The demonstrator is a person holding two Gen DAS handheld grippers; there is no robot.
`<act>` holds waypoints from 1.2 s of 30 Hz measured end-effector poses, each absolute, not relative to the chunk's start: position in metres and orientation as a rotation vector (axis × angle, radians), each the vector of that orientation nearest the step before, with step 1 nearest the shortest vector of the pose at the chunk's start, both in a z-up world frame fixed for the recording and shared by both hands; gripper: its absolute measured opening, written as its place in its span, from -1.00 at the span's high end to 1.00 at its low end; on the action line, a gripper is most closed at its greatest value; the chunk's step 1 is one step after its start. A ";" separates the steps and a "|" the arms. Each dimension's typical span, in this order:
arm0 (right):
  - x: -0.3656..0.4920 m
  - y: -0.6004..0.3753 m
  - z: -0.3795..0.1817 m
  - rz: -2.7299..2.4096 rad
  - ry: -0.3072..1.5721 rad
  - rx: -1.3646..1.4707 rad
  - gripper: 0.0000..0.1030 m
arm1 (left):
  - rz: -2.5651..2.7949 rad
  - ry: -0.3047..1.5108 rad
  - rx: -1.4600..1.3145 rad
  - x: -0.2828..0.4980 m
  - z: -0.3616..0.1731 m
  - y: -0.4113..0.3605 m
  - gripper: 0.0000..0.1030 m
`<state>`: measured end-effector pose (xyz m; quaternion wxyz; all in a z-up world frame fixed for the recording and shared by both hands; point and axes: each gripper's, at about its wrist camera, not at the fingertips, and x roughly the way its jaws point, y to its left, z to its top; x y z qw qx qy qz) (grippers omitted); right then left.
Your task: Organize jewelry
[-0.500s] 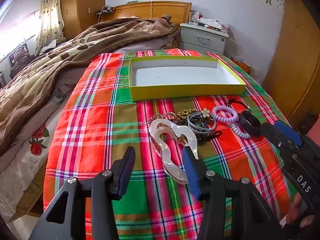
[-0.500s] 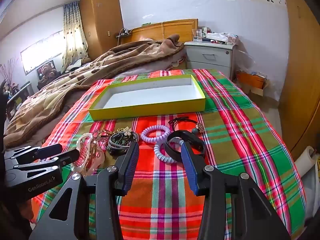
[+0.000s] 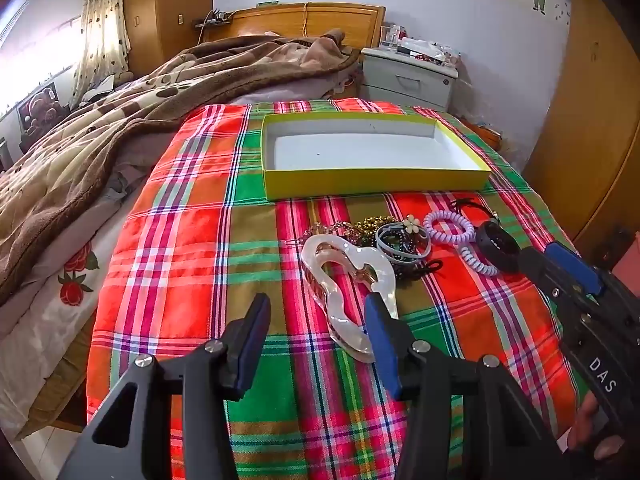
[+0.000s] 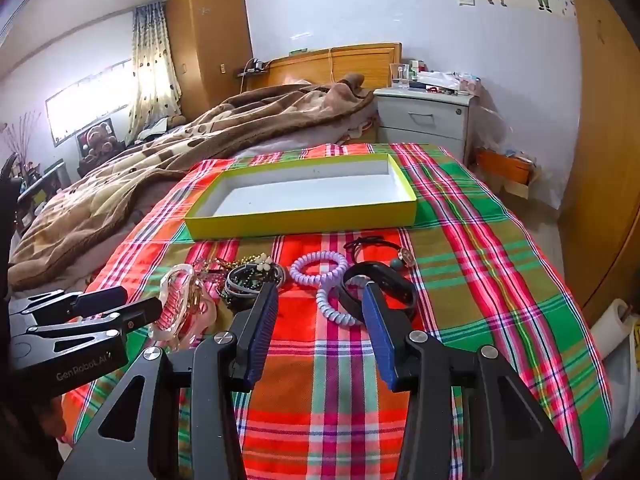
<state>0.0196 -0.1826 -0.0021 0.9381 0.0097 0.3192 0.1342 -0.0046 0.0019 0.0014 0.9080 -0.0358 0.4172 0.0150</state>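
Evidently nothing sorted yet: yellow box empty on plaid bedspread; jewelry pile, pearly hair claw, lilac coil ties before it; left gripper, right gripper fingers spread, holding nothing

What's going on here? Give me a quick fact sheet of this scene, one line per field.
Place: bed covered with a plaid cloth
Container: yellow box, nothing inside
Jewelry: lies on the cloth in front of the box
Left end of the row: pearly hair claw
Middle: bead bracelets, purple coil hair ties
Right end of the row: black band
Left gripper: open, holding nothing
Right gripper: open, holding nothing
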 end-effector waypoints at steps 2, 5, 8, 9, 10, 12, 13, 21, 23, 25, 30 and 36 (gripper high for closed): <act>0.021 -0.181 -0.002 0.274 0.656 0.016 0.13 | 0.035 0.860 -0.071 -0.005 0.002 0.002 0.02; 0.021 -0.181 -0.002 0.276 0.654 0.017 0.13 | 0.029 0.862 -0.076 -0.005 0.002 0.003 0.02; 0.021 -0.181 -0.003 0.277 0.651 0.018 0.13 | 0.033 0.865 -0.080 -0.005 0.001 0.003 0.02; 0.021 -0.181 -0.002 0.277 0.650 0.017 0.13 | 0.034 0.866 -0.081 -0.005 0.001 0.003 0.02; 0.020 -0.181 -0.002 0.278 0.650 0.017 0.13 | 0.033 0.864 -0.083 -0.005 0.002 0.003 0.02; 0.020 -0.181 -0.002 0.279 0.652 0.017 0.13 | 0.031 0.867 -0.080 -0.004 0.002 0.003 0.02; 0.020 -0.180 -0.003 0.278 0.654 0.016 0.13 | 0.033 0.865 -0.079 -0.004 0.002 0.003 0.02; 0.019 -0.180 -0.002 0.277 0.653 0.015 0.13 | 0.035 0.861 -0.075 -0.005 0.002 0.003 0.02; 0.019 -0.181 -0.002 0.279 0.651 0.015 0.13 | 0.034 0.860 -0.076 -0.005 0.002 0.003 0.02; 0.020 -0.181 -0.002 0.279 0.652 0.015 0.13 | 0.034 0.864 -0.078 -0.005 0.001 0.003 0.02; 0.020 -0.180 -0.002 0.279 0.652 0.015 0.13 | 0.033 0.863 -0.082 -0.006 0.002 0.003 0.02; 0.019 -0.180 -0.002 0.278 0.652 0.015 0.13 | 0.037 0.862 -0.082 -0.005 0.002 0.004 0.02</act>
